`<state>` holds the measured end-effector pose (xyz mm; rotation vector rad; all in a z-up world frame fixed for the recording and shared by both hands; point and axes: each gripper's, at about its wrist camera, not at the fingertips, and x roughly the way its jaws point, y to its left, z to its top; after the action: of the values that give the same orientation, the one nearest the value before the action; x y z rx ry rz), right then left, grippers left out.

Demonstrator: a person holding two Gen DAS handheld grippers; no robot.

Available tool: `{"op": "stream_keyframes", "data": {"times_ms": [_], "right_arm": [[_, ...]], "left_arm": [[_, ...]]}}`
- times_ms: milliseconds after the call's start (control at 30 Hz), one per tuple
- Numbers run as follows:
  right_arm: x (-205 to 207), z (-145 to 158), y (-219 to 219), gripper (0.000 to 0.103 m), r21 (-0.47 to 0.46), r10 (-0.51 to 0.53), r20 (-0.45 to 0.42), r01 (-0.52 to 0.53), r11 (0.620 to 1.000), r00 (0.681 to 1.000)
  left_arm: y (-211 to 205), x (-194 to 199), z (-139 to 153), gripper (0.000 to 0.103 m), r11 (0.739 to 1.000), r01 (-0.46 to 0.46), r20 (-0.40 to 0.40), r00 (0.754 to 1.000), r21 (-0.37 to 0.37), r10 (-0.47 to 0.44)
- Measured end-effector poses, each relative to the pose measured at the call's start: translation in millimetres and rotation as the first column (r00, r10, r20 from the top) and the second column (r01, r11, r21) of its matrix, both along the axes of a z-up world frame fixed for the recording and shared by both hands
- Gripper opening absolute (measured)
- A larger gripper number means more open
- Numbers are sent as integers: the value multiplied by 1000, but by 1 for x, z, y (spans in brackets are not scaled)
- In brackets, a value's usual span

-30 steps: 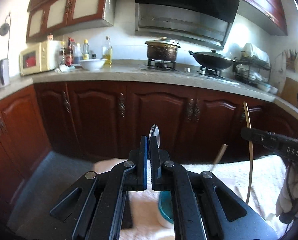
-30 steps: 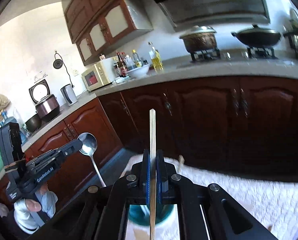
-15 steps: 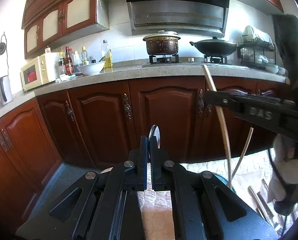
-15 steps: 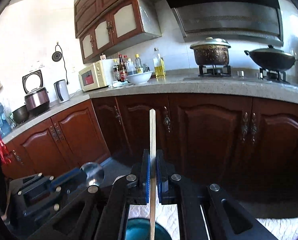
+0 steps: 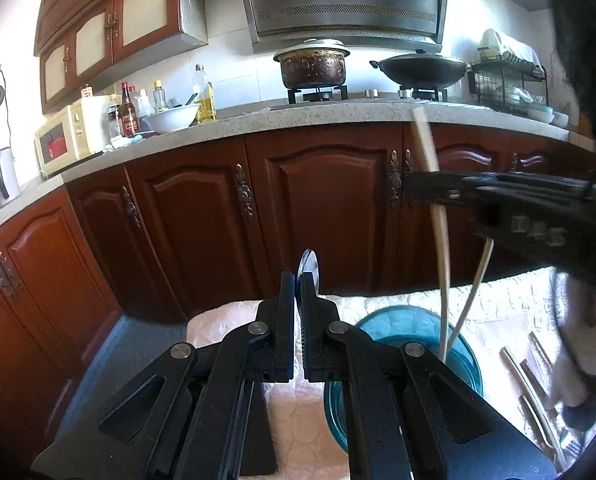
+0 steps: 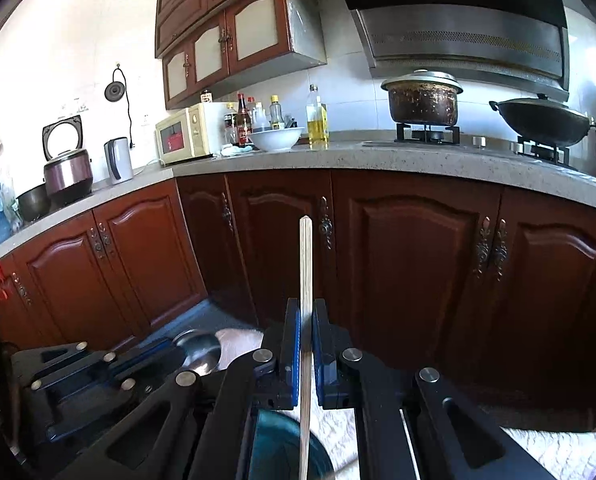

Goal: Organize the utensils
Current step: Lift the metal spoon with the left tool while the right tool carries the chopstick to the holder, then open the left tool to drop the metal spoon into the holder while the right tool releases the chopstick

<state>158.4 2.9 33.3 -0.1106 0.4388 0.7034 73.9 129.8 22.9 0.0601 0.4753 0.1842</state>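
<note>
Placing step: my right hand-held gripper (image 6: 305, 354) clamped on chopstick (image 6: 305, 280), left hand-held gripper (image 5: 296, 320) clamped on spoon (image 5: 309, 266); next, lower both into teal cup (image 5: 401, 322) without fouling

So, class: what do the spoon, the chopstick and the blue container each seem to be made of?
Spoon: probably polished steel; its bowl shines silver and mirrors the light.
Chopstick: likely bamboo or pale wood; matt, cream, with fine lengthwise lines.
Blue container: translucent teal, glossy; plastic or glass, the look leaves it open.
</note>
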Motion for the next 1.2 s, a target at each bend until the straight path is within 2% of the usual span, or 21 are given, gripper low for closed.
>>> {"op": "stream_keyframes", "data": {"times_ms": [300,500,667,733,767,833,900,1067,1200], "right_arm": [[-36,-16,-42,5,-23,-29,-83,27,999,996],[-32,-39,-55,5,4,-50,-199,52,999,979],[-23,-42,-63,5,25,-49,-282,58,998,958],[-22,-43,-69,11,32,-56,-309,69,997,949],[-22,-44,-70,20,34,-56,-313,70,997,948],[-25,-45,-74,26,32,-62,-317,76,997,946],[-27,-46,-76,26,26,-64,-324,76,997,944],[-31,-46,-83,28,15,-69,-338,79,997,939],[-38,-42,-84,31,0,-76,-325,80,997,943]], "left_arm": [[-8,-8,-11,2,999,-12,-38,999,-33,11],[-14,-9,-21,2,999,-15,-69,998,-37,12],[-15,-10,-24,2,998,-23,-97,995,-64,17],[-15,-11,-24,2,996,-27,-106,994,-84,18],[-14,-11,-24,3,995,-26,-109,994,-91,16],[-13,-12,-24,8,994,-27,-116,993,-109,14],[-14,-15,-22,11,992,-28,-119,993,-123,13],[-14,-26,-14,25,987,-26,-104,995,-157,10],[-17,-34,-7,26,986,-24,-94,996,-163,8]]}}
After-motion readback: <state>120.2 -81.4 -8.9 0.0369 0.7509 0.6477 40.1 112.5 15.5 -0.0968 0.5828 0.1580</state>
